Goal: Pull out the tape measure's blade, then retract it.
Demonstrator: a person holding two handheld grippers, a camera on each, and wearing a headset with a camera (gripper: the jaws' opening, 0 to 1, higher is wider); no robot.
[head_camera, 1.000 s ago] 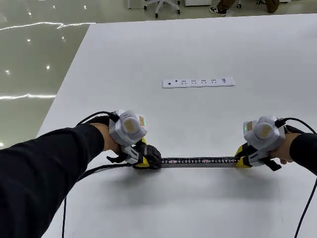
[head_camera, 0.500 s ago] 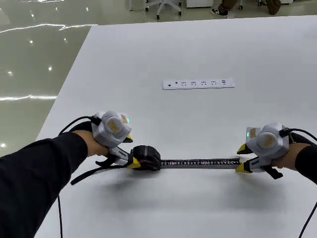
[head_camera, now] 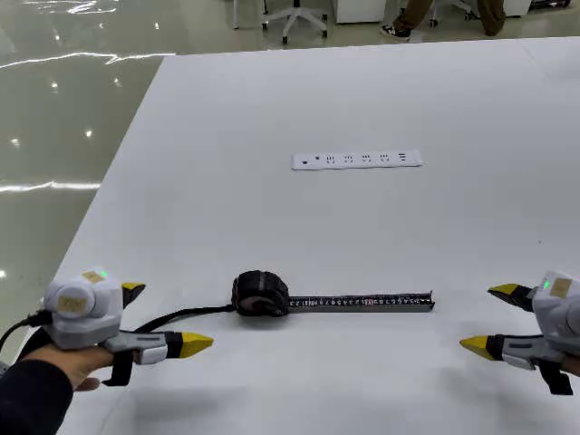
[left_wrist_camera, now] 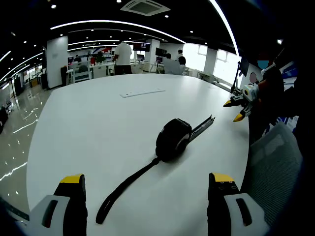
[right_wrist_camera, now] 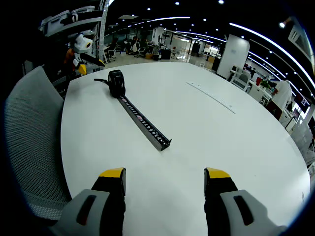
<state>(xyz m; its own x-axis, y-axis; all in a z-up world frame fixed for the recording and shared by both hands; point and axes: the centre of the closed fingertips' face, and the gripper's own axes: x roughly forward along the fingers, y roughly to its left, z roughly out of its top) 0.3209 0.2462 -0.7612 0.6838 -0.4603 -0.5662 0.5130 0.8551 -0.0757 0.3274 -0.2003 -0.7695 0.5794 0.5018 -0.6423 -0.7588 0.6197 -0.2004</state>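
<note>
Tape measure (head_camera: pixel 262 294) lies on the white table (head_camera: pixel 272 109) close to its near edge, with the blade (head_camera: pixel 362 302) drawn out flat towards the right-hand edge and not yet retracted. The case (left_wrist_camera: pixel 173 139) is round, black and chunky, with a matt, faintly ribbed skin that looks like rubber. I judge it compact and fairly heavy for its bulk, firm under the jaws and not slippery, so it is the place to clamp, across its 2 flat sides. The blade is a thin dark metal strip printed with pale numerals. It should be light, springy and stiff only along its length, apt to kink if bent and to snap back fast once released. Its end hook (right_wrist_camera: pixel 165 143) is the sensible spot to pinch. A black wrist strap (head_camera: pixel 181 317), limp and cord-like, trails from the case towards the left-hand edge and would give no firm hold.

The left gripper (head_camera: pixel 165 315) hovers near the near-left corner, jaws spread wide and holding nothing, well apart from the case. The right gripper (head_camera: pixel 489 317) hangs beyond the hook, likewise spread and empty. Its fingers are grey plastic with yellow tips. A white power strip (head_camera: pixel 357 160), long and flat, sits farther in towards the table's middle.
</note>
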